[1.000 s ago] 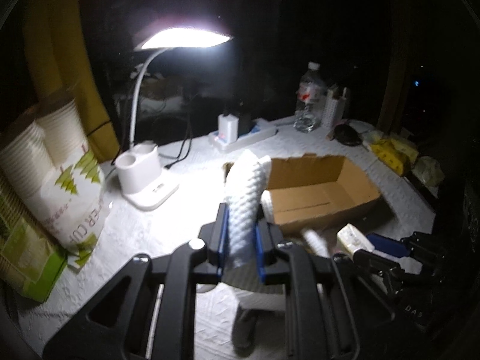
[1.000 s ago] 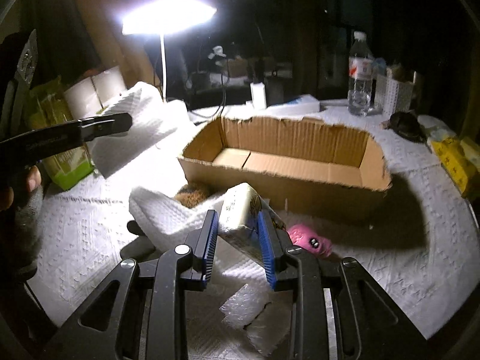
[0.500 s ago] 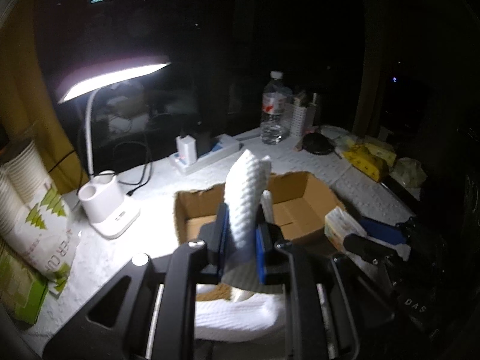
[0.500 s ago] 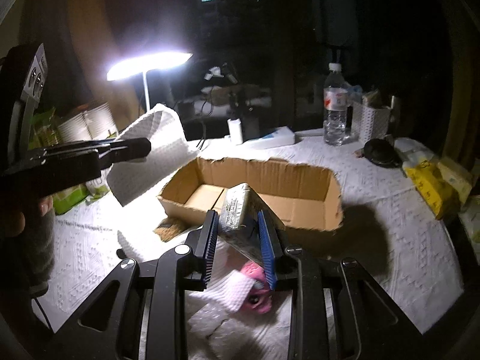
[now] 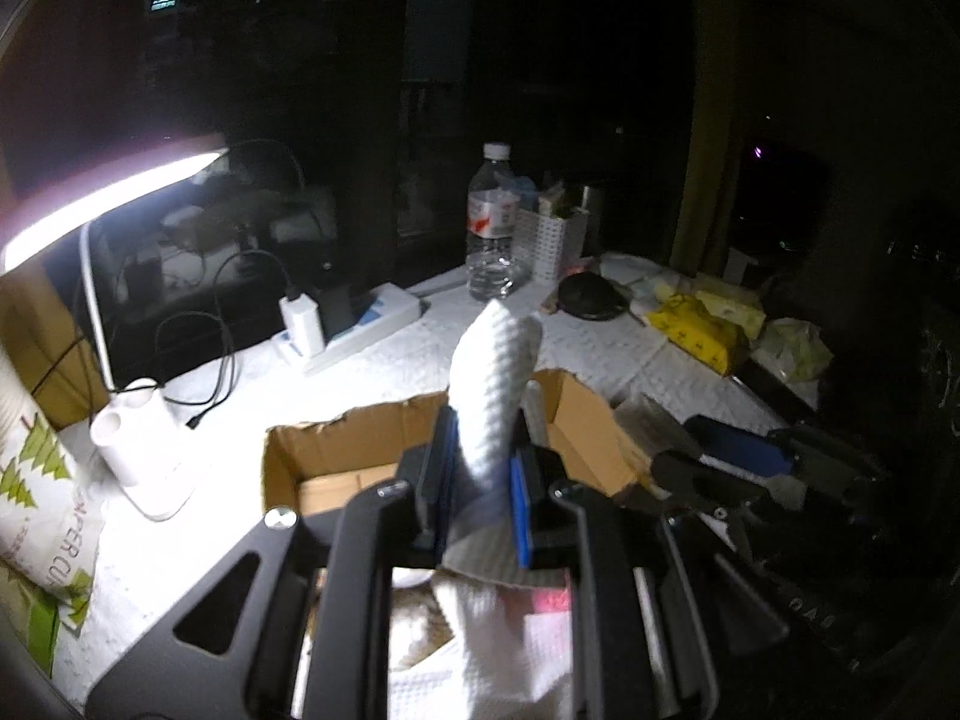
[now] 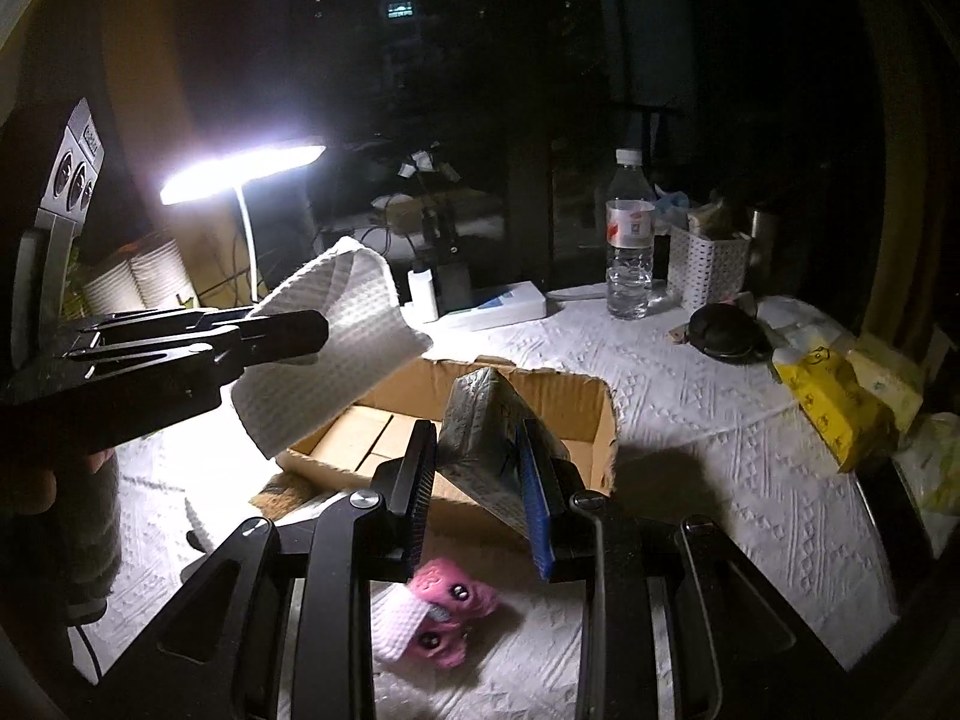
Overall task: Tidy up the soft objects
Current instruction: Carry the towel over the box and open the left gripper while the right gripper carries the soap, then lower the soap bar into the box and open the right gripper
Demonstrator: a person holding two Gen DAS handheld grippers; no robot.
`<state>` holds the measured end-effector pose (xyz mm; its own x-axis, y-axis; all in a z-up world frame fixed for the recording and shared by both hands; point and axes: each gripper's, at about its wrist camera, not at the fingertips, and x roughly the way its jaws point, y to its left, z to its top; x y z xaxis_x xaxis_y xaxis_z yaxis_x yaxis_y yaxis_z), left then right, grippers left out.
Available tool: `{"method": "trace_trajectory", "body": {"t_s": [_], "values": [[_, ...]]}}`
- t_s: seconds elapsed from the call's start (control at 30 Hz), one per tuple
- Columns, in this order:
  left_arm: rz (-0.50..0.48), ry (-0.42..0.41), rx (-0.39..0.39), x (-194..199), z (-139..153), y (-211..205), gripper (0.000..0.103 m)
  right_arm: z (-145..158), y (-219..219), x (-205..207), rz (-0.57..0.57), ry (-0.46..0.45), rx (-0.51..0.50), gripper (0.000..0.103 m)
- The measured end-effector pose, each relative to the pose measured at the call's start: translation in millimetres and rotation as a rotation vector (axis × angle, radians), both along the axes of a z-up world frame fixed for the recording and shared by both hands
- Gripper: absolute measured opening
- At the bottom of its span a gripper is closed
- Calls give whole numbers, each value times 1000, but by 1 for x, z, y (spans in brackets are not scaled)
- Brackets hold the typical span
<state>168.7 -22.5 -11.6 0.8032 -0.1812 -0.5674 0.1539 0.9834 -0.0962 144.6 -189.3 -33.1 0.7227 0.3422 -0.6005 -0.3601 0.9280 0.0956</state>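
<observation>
Both grippers are loaded and hang over the near side of the cardboard box (image 6: 456, 414), which sits open-topped on the white-covered table (image 6: 708, 420).

The left gripper (image 5: 480, 468) is clenched on a folded white waffle cloth (image 5: 492, 390); only a narrow strip is caught between the pads, and most of the cloth stands free above them. The right gripper (image 6: 480, 468) grasps a flat plastic-wrapped packet (image 6: 486, 438) by its lower corner, tilted up toward the box.

Risks, as I judge them:
- The cloth is pinched near one edge. Released too early, it could drape over the near box wall or fall outside it, toward 6 o'clock.
- The packet's wrapper looks slick and is held by a corner — it may pivot or slide out.
- The two grippers sit near each other over one box opening. In the right wrist view the cloth hangs at about 9 o'clock from the packet, so a simultaneous drop risks a collision.
- The near box wall is ragged and could snag the cloth.

Open room: the box floor appears bare. Beyond it at 12 o'clock stand a water bottle (image 6: 629, 240) and a power strip (image 6: 498, 306), with the desk lamp (image 6: 240, 174) at 10 o'clock — little margin for overshoot. A pink plush toy (image 6: 447, 612) lies at 6 o'clock, not yet boxed.
</observation>
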Motion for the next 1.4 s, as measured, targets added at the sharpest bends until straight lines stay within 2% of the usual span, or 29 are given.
{"method": "trace_trajectory", "body": {"t_s": [0.2,0.5,0.9,1.0,1.13,1.4], "values": [[-14,20,-16,21,-9,-7,16,-5,-7,14,-8,8,1,29],[-53,55,-64,51,-38,-14,16,-22,-13,36,-12,39,4,29],[-49,188,-42,85,-90,-22,16,-55,-14,65,-6,115,21,29],[-49,227,-36,90,-99,-24,18,-61,-15,70,-12,132,24,29],[-36,262,-34,95,-107,-24,24,-67,-17,73,-30,157,32,29],[-30,259,-26,90,-103,-24,33,-63,-18,71,-44,155,33,32]]}}
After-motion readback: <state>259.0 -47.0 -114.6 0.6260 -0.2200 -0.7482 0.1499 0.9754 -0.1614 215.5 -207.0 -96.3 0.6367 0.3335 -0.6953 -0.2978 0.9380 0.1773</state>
